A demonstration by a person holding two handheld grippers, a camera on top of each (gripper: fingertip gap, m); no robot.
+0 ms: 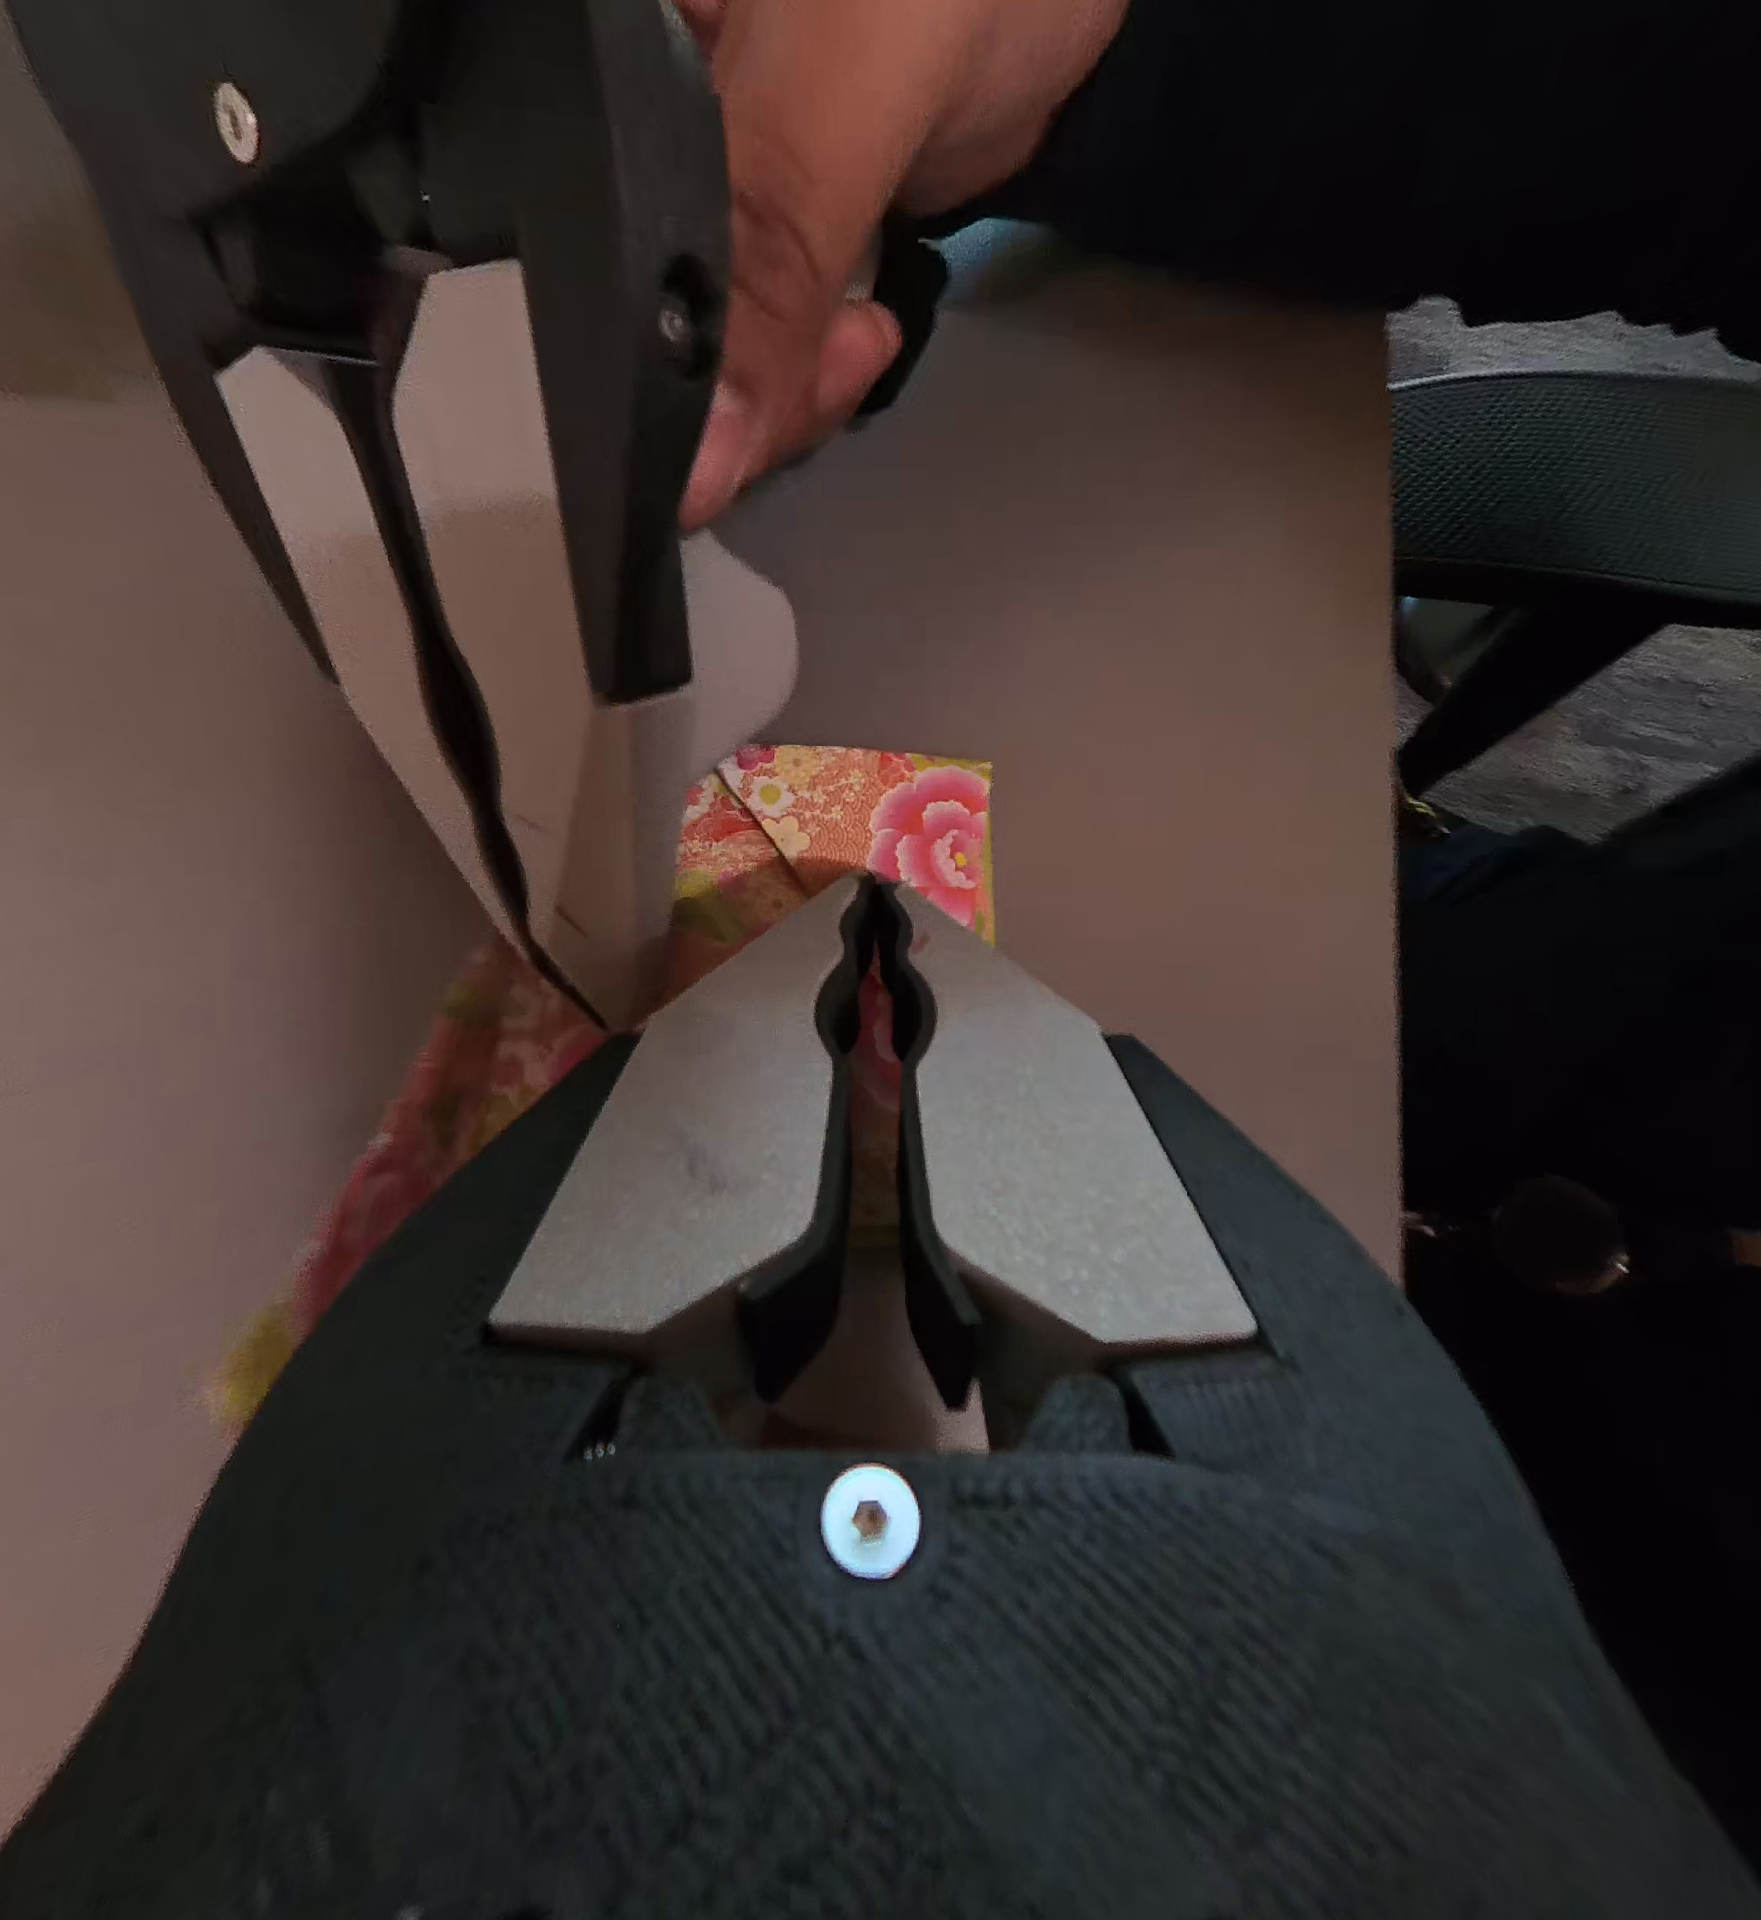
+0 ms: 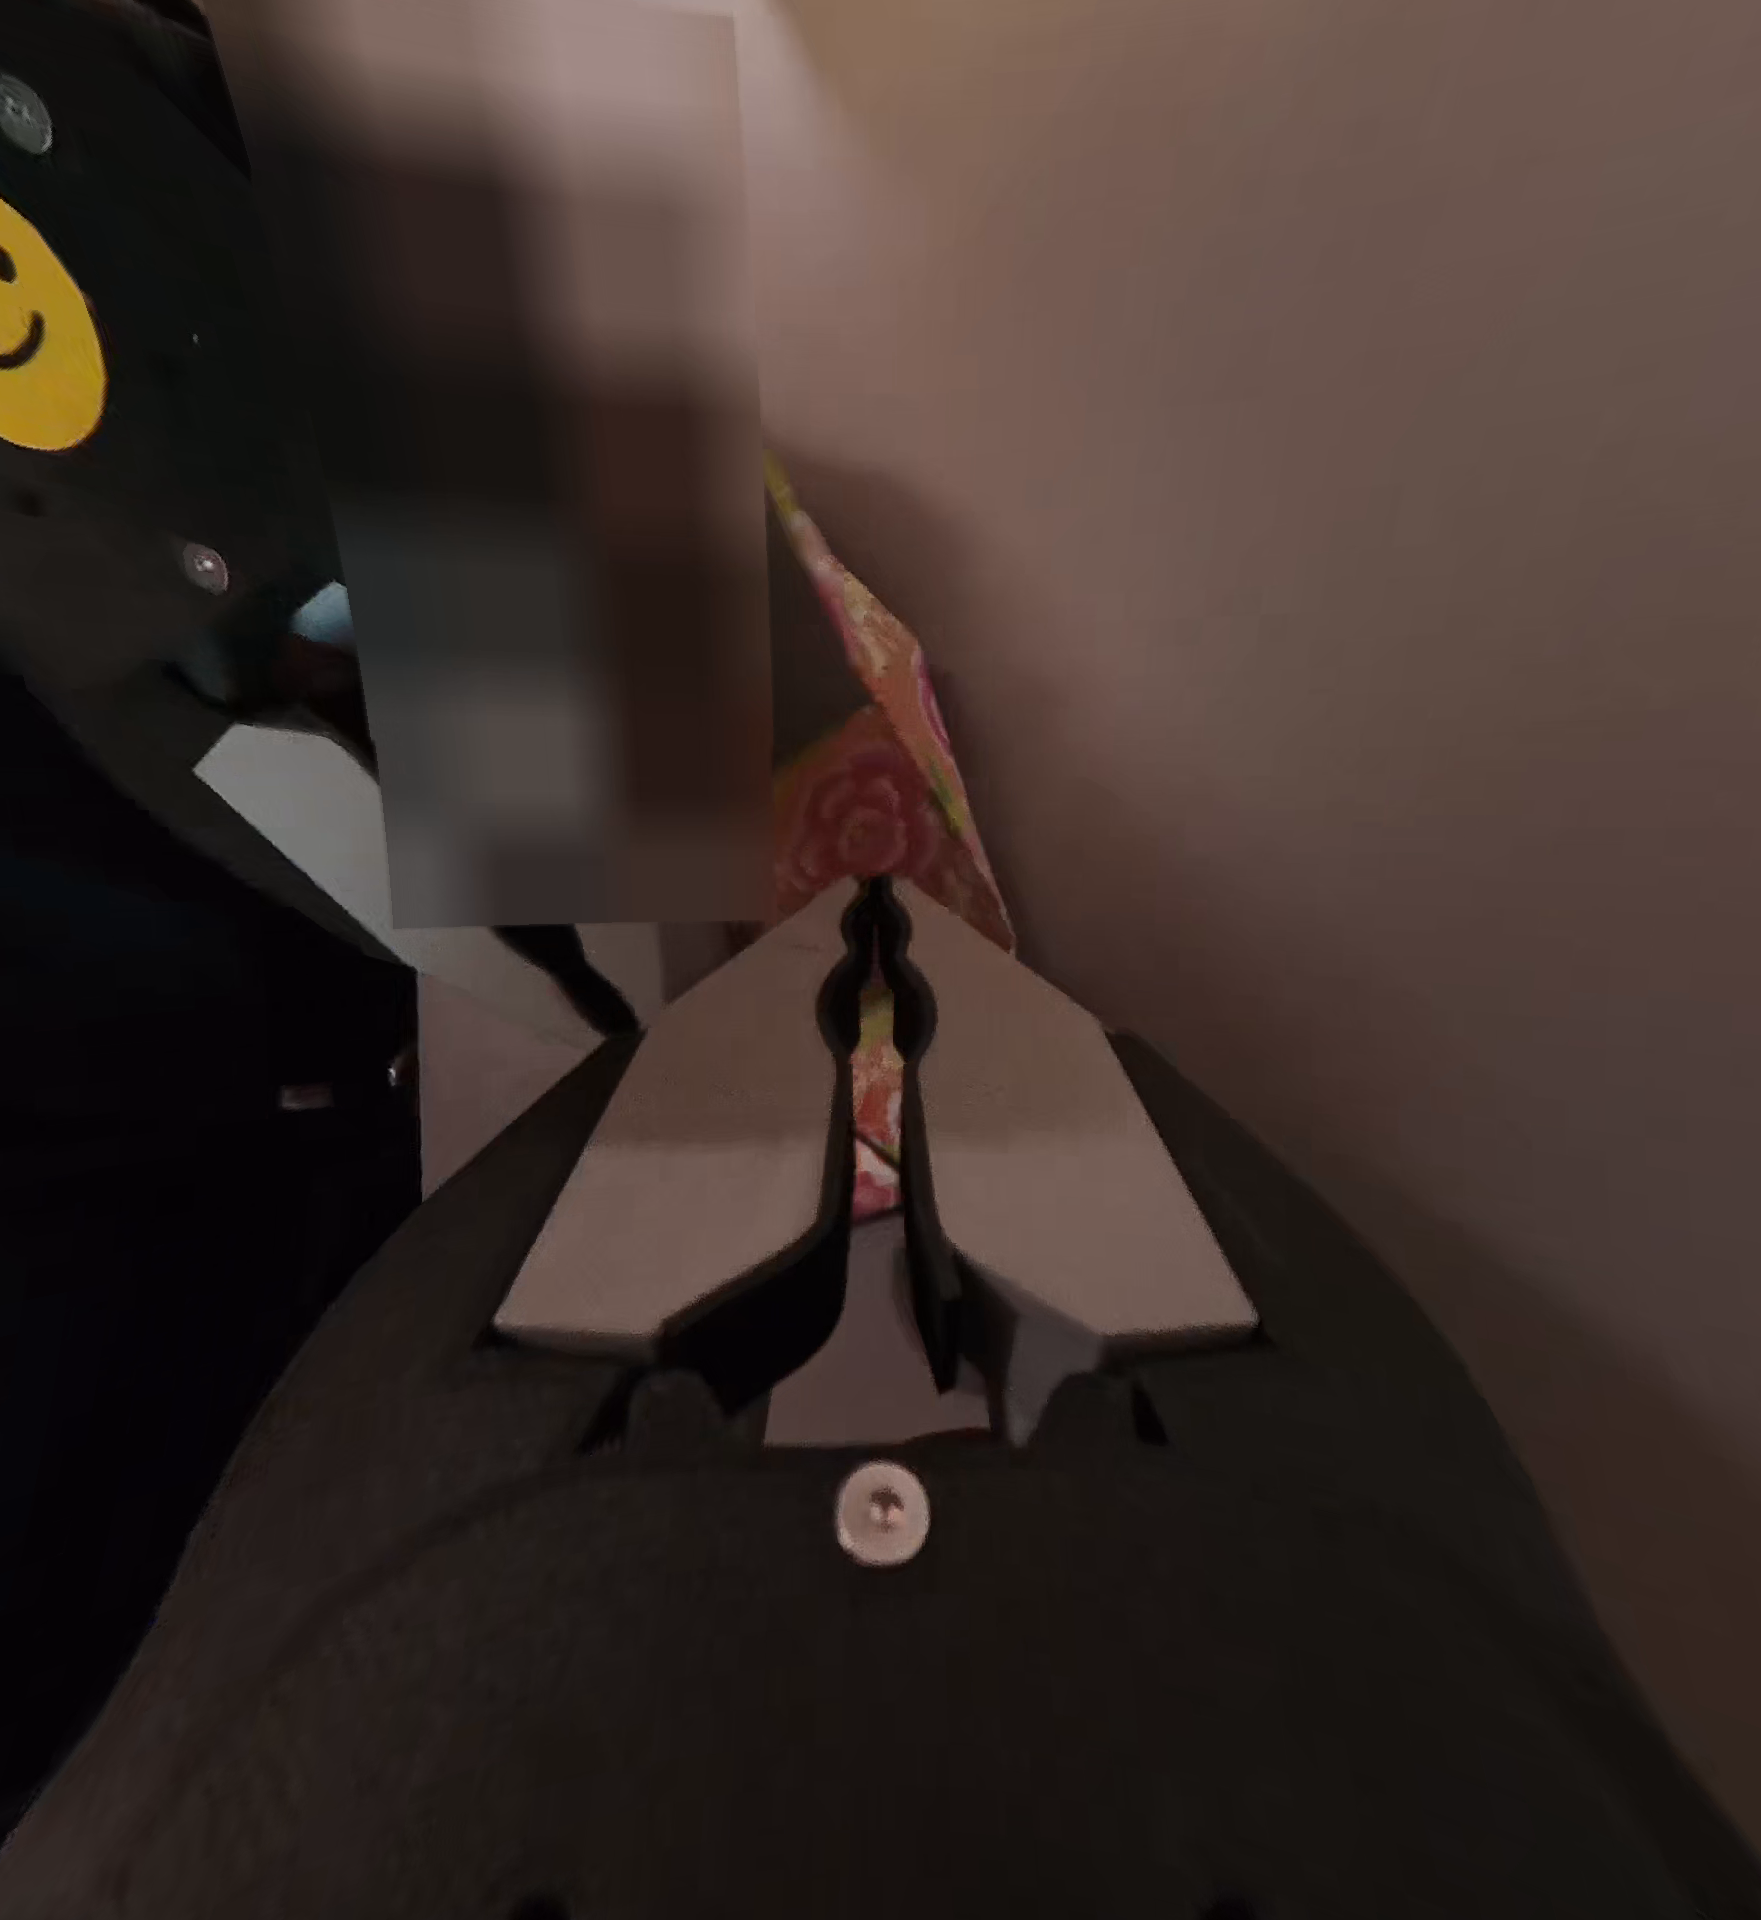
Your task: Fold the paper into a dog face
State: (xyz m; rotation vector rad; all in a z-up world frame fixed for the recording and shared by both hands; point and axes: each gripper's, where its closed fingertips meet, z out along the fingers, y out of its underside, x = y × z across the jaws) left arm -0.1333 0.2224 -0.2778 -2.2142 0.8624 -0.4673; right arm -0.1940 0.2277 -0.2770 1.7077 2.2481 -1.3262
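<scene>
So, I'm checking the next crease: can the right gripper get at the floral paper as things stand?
Probably yes. The right gripper looks shut with its tips already at the floral paper, nothing between them. The left gripper sits close alongside on the same sheet, so room looks tight.

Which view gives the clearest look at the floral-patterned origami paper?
The left wrist view: the floral-patterned origami paper lies lit on the beige table, its folded flaps and crease visible beyond the shut left gripper. The right wrist view shows only a dim, edge-on strip past the shut right gripper, beside a blur patch.
</scene>
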